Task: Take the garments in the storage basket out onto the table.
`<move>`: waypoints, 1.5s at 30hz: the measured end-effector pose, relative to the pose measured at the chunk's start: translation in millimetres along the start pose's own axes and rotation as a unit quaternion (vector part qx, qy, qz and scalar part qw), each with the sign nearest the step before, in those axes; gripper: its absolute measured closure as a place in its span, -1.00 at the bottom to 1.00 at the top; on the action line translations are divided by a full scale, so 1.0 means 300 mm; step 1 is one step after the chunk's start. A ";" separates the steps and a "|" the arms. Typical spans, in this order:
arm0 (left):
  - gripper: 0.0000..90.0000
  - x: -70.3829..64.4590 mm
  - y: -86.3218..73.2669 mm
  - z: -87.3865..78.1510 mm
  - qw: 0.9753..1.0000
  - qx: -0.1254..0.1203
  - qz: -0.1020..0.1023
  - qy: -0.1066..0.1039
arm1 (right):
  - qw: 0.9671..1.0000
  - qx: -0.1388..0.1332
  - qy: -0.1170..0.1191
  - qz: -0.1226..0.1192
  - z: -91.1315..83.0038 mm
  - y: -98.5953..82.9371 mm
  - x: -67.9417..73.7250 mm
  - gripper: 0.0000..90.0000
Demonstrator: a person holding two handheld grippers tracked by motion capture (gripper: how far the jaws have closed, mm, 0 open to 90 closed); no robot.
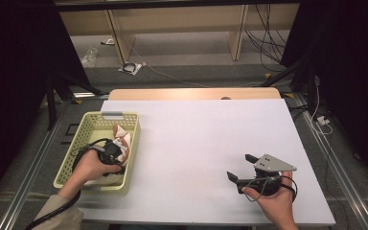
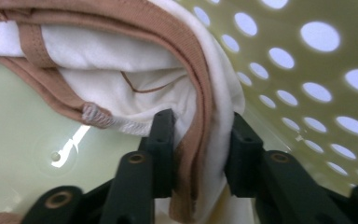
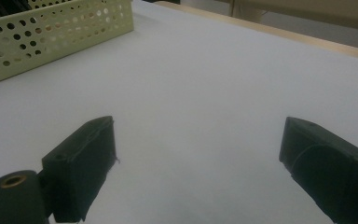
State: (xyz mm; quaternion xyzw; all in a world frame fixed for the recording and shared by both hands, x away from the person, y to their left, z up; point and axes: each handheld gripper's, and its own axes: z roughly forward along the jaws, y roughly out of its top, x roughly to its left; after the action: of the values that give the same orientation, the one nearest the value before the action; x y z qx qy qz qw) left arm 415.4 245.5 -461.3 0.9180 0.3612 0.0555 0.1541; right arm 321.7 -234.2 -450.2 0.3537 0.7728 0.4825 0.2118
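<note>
While the left tongs [image 2: 199,140] clench one white cloth [image 2: 135,70] inside one basket [image 1: 72,158], the right tongs [image 1: 242,167] gape over the table [image 1: 196,139].

A white garment [image 2: 135,60] with tan trim lies bunched — folded — inside the pale-green perforated basket [image 1: 92,122].

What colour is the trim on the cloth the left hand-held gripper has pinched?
Light brown trim on white cloth, clearest in the left gripper view.
</note>
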 end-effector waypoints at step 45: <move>0.83 0.077 -0.042 -0.119 0.962 -0.253 -0.097 0.034 | 1.000 -0.015 -0.003 0.005 0.001 0.000 0.001 -0.73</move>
State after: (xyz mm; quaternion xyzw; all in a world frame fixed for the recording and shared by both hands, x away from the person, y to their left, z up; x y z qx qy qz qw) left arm 416.6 278.4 -431.8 0.8075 0.4274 0.1614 0.3731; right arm 321.7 -233.8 -450.2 0.3561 0.7631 0.4938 0.2167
